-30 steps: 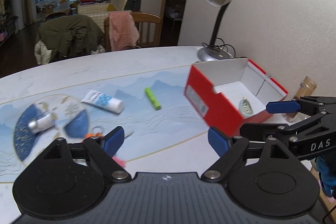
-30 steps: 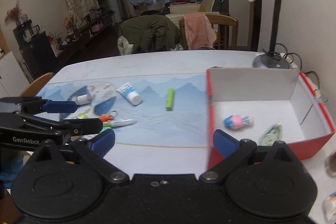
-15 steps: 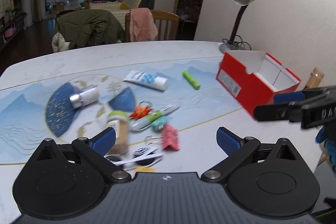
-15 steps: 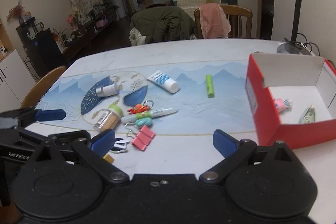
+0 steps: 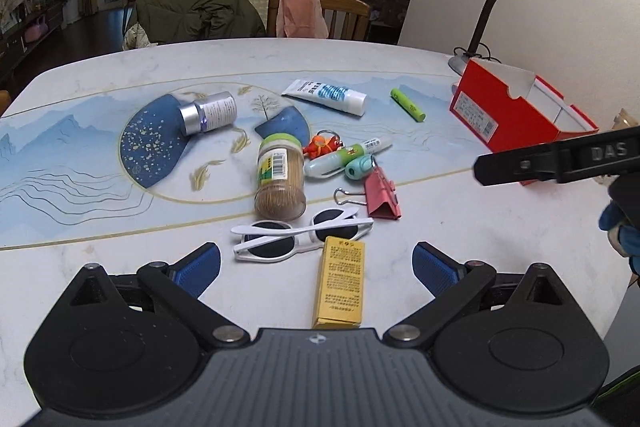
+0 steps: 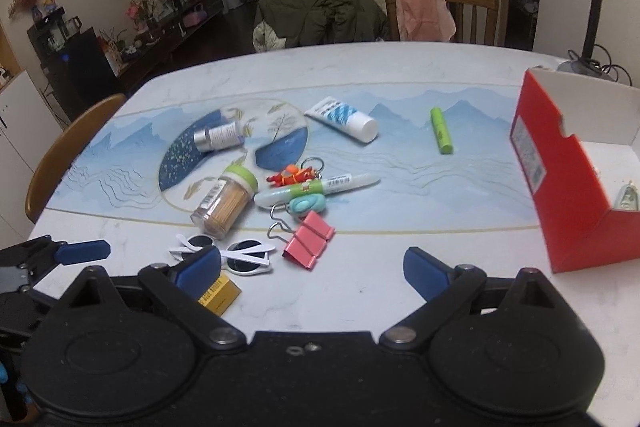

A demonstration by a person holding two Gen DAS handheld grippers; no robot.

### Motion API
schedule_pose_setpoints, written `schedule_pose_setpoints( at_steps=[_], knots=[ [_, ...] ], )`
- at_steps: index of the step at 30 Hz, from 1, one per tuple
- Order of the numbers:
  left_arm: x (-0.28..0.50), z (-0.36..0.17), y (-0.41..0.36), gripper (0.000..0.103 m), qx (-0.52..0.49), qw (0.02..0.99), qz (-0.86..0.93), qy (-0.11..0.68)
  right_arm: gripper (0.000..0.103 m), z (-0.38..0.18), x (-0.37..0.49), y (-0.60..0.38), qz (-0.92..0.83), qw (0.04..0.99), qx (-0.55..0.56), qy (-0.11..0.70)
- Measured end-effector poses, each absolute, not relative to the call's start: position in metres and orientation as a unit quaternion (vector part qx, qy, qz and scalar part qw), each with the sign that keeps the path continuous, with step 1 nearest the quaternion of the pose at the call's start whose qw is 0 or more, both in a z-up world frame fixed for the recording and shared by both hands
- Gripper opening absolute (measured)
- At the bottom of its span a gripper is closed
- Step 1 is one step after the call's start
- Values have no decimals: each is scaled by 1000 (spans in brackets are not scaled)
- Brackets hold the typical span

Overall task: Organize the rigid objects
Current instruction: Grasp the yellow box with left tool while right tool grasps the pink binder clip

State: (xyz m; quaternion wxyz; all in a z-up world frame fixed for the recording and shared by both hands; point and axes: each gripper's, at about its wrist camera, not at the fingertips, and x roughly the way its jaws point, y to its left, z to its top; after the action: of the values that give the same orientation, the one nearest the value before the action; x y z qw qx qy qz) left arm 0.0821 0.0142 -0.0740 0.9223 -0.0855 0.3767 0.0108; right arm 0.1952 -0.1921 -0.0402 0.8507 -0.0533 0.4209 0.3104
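On the table (image 5: 460, 227) lies a heap of small things waiting to be put away: white sunglasses (image 5: 304, 235), a yellow box (image 5: 340, 283), a jar of toothpicks (image 5: 280, 179), a pink binder clip (image 5: 382, 193), a white pen (image 5: 346, 157) and a tube (image 5: 326, 97). The red box (image 5: 516, 119) they go into stands off to the right side, well apart from the heap.

The left gripper (image 5: 316, 263) hangs just over the yellow box and the sunglasses. Its jaws have just been opening and now stand wide, with nothing pinched between them. The right gripper (image 6: 312, 267) also has its jaws wide apart and grips nothing.

I think this is the reaching step for the next pick. The next move calls for going lower, getting one thing between the pads, then squeezing.

A second ago the left camera looked mostly at the red box. Now it looks at the heap, and the red box has slid off to the side in both views.
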Motion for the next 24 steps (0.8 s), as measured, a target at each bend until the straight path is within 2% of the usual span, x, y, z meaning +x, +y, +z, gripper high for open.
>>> schedule_pose_setpoints(
  at_steps=[9, 11, 24],
  knots=[
    [92, -100, 8, 103, -78, 915, 7, 396, 92, -73, 217, -165, 352, 824, -109, 430],
    [95, -105, 6, 103, -78, 913, 6, 401, 87, -79, 224, -159, 363, 818, -126, 428],
    [110, -133, -7, 103, -93, 901, 24, 423, 79, -113, 257, -133, 445, 761, -226, 415]
  ],
)
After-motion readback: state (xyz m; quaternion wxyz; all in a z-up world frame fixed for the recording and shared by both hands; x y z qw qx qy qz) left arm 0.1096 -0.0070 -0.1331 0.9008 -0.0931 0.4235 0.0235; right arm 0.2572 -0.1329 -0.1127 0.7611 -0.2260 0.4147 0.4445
